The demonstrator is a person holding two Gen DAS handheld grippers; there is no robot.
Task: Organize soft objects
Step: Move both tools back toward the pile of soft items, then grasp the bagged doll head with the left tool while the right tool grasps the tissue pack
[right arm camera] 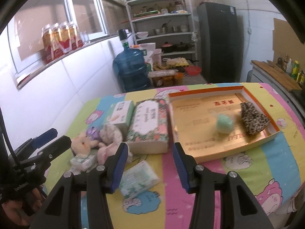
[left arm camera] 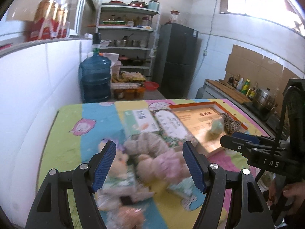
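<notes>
Right wrist view, right gripper (right arm camera: 148,164) half open and empty above tissue pack (right arm camera: 138,179), plush toys (right arm camera: 95,143) beyond-left, patterned tablecloth (right arm camera: 266,162), kitchen.

We see a desk (right arm camera: 266,143) under a striped cartoon cloth — on it a shallow orange-rimmed tray (right arm camera: 253,145), two tissue boxes (right arm camera: 148,126), a heap of plush toys (right arm camera: 99,141) and a tissue pack (right arm camera: 139,179).
</notes>
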